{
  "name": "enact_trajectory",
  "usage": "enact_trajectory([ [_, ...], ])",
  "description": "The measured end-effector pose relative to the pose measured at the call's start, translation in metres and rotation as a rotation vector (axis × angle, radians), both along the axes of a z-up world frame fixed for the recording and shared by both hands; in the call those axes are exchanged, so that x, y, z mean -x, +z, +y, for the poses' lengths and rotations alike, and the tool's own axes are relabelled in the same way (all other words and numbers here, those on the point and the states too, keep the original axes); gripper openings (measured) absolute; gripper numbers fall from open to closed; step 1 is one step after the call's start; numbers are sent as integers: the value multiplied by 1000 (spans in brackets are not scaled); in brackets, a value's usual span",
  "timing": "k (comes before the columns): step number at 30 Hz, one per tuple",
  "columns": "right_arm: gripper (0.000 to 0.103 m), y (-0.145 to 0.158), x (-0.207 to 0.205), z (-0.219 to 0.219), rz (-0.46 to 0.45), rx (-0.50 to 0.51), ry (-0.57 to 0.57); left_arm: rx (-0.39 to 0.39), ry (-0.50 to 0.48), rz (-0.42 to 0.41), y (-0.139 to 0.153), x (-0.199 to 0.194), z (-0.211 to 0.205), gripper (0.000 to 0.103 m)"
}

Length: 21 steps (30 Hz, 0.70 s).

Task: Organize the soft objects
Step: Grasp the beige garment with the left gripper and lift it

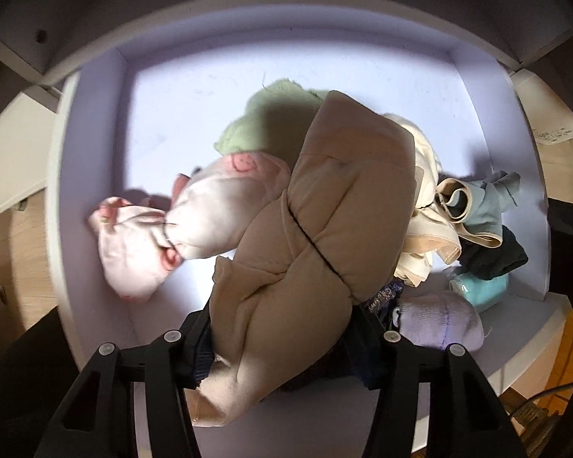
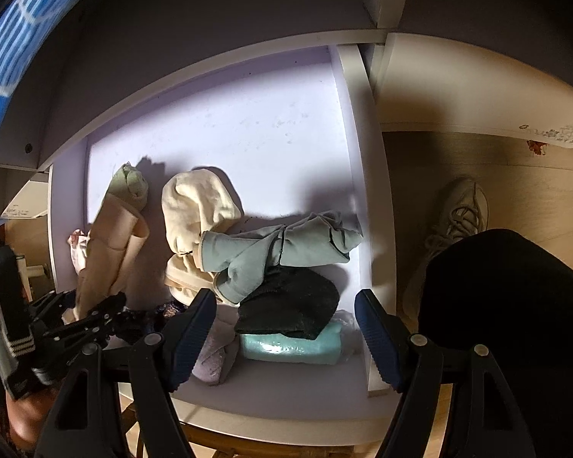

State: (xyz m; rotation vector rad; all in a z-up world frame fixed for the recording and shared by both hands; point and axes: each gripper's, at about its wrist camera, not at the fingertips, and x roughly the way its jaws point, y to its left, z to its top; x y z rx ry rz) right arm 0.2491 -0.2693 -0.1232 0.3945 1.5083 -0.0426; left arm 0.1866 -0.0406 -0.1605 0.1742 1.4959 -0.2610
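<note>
A limp, light beige garment (image 1: 317, 206) was clamped at its bunched end by the left gripper (image 1: 282, 347), while the right gripper (image 2: 286, 328) was held wide and empty.

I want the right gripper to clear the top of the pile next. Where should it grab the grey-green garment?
Probably at the raised fold in the middle of the grey-green garment, coming straight down. It lies draped across the dark knit piece, so nothing covers it, and the open right gripper sits near it.

white drawer (image 2: 225, 122) | pale wood floor (image 2: 515, 175) | bright light, hard shadows
</note>
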Motion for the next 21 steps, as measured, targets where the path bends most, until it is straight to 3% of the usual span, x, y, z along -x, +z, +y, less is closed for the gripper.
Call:
enact_trajectory([
  [13,76,0,0,0,-2,5,3,-90,5,-247,89,42,-1,57],
  [21,76,0,0,3,-2,9,16,-107,-6,-310,102,47,-4,57],
])
